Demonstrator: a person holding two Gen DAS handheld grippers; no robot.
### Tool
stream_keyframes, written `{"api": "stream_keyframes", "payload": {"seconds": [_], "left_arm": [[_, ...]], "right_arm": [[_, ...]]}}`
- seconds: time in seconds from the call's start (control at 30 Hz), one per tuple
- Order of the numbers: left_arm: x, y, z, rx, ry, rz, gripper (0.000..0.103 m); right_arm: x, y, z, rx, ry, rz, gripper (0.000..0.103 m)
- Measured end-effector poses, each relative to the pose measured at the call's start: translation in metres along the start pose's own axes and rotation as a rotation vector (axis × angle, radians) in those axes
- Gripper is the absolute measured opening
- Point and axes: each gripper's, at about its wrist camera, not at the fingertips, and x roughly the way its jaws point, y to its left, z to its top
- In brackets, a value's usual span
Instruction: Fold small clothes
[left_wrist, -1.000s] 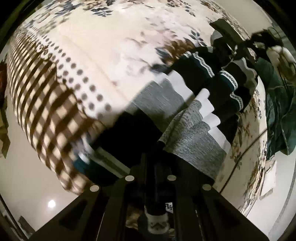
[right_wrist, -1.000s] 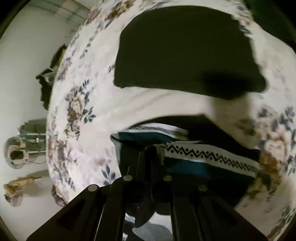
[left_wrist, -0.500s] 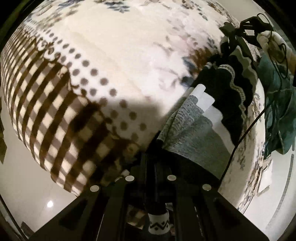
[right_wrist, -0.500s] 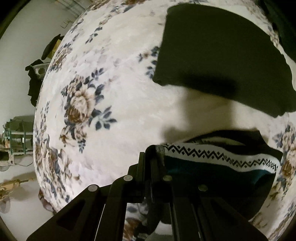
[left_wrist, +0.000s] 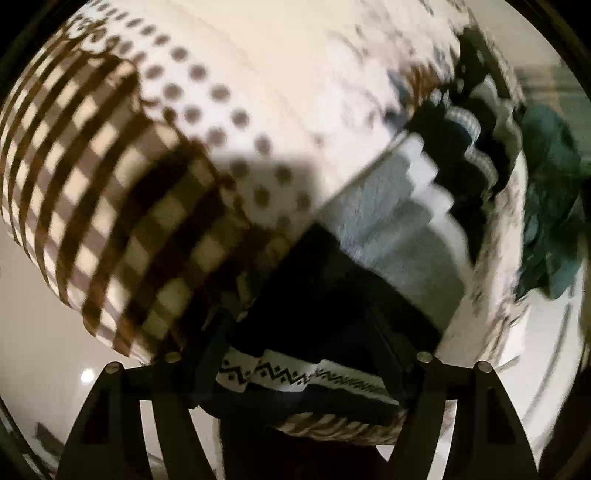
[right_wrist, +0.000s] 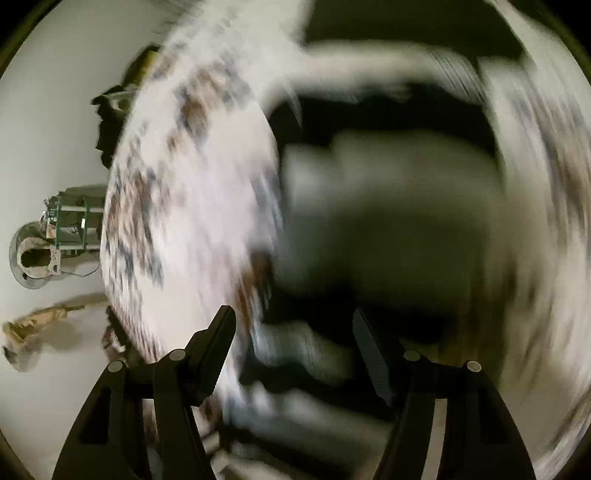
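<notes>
In the left wrist view my left gripper (left_wrist: 299, 325) is open. A folded dark garment (left_wrist: 314, 295) with a white zigzag-patterned band (left_wrist: 280, 373) lies between its fingers on the bed. Beyond it lies a row of folded grey, white and black striped clothes (left_wrist: 399, 214). In the right wrist view my right gripper (right_wrist: 291, 332) is open, above a blurred dark and grey garment (right_wrist: 388, 221). That view is heavily motion-blurred.
The bed has a floral cover (right_wrist: 192, 192) with a dotted and brown checked part (left_wrist: 110, 177). A dark green cloth (left_wrist: 550, 206) hangs at the right past the bed edge. Pale floor (left_wrist: 44, 354) and small objects (right_wrist: 37, 251) lie beside the bed.
Both grippers were shut on the patterned garment and have opened. The garment now lies on the bed by the folded row. The right gripper is moving fast.
</notes>
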Motion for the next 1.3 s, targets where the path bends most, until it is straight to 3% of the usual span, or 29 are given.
{"api": "stream_keyframes", "payload": {"seconds": [0.03,0.1,0.13,0.23,0.27,0.3,0.37,0.43,0.5,0.53,0.57,0.6,0.7,0.83,0.97,1.0,1.03,1.07,1.1,1.23,1.27,1.3], "left_arm": [[0.002,-0.004,-0.002,0.012,-0.01,0.026,0.069],[0.002,-0.009,-0.01,0.038,-0.062,0.092,0.045],[0.003,-0.009,-0.012,0.037,-0.07,0.111,0.017],[-0.003,-0.009,-0.022,0.043,-0.111,0.147,0.012],[-0.003,-0.011,-0.024,0.066,-0.109,0.197,0.012],[-0.005,-0.011,-0.026,0.08,-0.101,0.241,0.012],[-0.016,-0.01,-0.027,0.073,-0.061,0.253,0.013],[-0.035,-0.019,-0.025,0.086,-0.032,0.229,0.015],[-0.063,-0.041,-0.016,0.122,-0.047,0.171,0.035],[-0.072,-0.051,-0.01,0.136,-0.06,0.14,0.061],[-0.082,-0.064,0.0,0.151,-0.083,0.102,0.076],[-0.093,-0.083,0.019,0.166,-0.122,0.048,0.076],[-0.094,-0.127,0.089,0.197,-0.169,-0.088,0.076],[-0.071,-0.205,0.197,0.27,-0.23,-0.194,0.076],[-0.018,-0.26,0.28,0.33,-0.162,-0.236,0.075],[-0.009,-0.266,0.292,0.343,-0.149,-0.23,0.073],[0.004,-0.273,0.308,0.358,-0.143,-0.235,0.064],[0.01,-0.272,0.315,0.379,-0.139,-0.255,0.013],[0.014,-0.275,0.321,0.413,-0.124,-0.245,0.004],[-0.007,-0.27,0.316,0.521,-0.18,-0.246,0.003],[-0.013,-0.267,0.319,0.529,-0.181,-0.258,0.002],[-0.016,-0.265,0.326,0.532,-0.178,-0.262,0.002]], "right_arm": [[0.01,-0.021,-0.042,0.056,0.033,-0.032,0.068],[0.038,-0.054,-0.11,0.148,0.116,-0.061,0.068],[0.059,-0.071,-0.146,0.207,0.18,-0.047,0.068],[0.112,-0.102,-0.227,0.347,0.28,0.027,0.064],[0.123,-0.105,-0.244,0.356,0.282,0.05,0.037],[0.134,-0.107,-0.263,0.362,0.289,0.059,0.023],[0.145,-0.11,-0.298,0.397,0.302,0.065,0.023],[0.133,-0.109,-0.306,0.39,0.286,0.072,0.023],[0.111,-0.111,-0.297,0.395,0.249,0.101,0.027],[0.096,-0.112,-0.289,0.391,0.219,0.111,0.033],[0.083,-0.114,-0.281,0.384,0.187,0.109,0.054],[0.064,-0.116,-0.267,0.375,0.129,0.105,0.071],[0.019,-0.122,-0.222,0.359,-0.002,0.114,0.072],[-0.022,-0.142,-0.138,0.377,-0.137,0.167,0.072],[-0.047,-0.163,-0.055,0.391,-0.273,0.111,0.072],[-0.048,-0.171,-0.034,0.42,-0.284,0.118,0.072],[-0.047,-0.176,-0.017,0.453,-0.292,0.136,0.072],[-0.044,-0.181,0.003,0.491,-0.298,0.163,0.072],[-0.041,-0.189,0.015,0.514,-0.297,0.181,0.072],[-0.023,-0.193,0.054,0.574,-0.288,0.288,0.071],[-0.021,-0.189,0.059,0.571,-0.296,0.283,0.055],[-0.02,-0.189,0.061,0.558,-0.303,0.253,0.028]]}}
